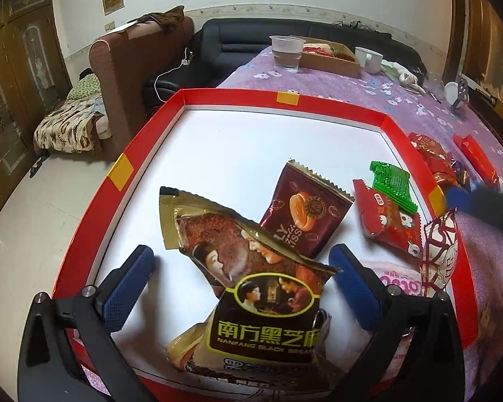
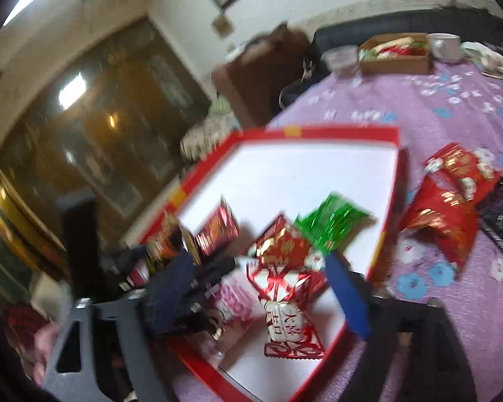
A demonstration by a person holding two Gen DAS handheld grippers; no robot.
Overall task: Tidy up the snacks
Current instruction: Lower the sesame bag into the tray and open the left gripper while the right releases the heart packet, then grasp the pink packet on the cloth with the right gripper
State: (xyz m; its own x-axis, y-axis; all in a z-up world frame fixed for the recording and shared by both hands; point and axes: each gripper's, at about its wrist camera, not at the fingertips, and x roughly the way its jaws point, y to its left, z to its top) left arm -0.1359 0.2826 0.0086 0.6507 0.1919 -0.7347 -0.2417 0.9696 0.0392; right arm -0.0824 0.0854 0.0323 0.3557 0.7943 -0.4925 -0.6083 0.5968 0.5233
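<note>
A red tray with a white floor (image 1: pixel 218 140) lies on the purple tablecloth and also shows in the blurred right wrist view (image 2: pixel 318 167). My left gripper (image 1: pixel 241 288) is open above the tray, its blue pads either side of a gold black-sesame packet (image 1: pixel 265 321) lying on another gold packet (image 1: pixel 214 234). A maroon packet (image 1: pixel 305 211), a green packet (image 1: pixel 390 181) and a red packet (image 1: pixel 389 221) lie in the tray. My right gripper (image 2: pixel 261 291) is open over a red-and-white candy packet (image 2: pixel 285 311). A pink packet (image 2: pixel 231 298) lies beside it.
Red snack packets (image 2: pixel 452 201) and a dark packet (image 2: pixel 499 214) lie on the cloth right of the tray. A plastic cup (image 1: pixel 286 53), a cardboard box (image 1: pixel 328 55) and a white mug (image 1: pixel 370 58) stand at the far table end. Sofas stand behind.
</note>
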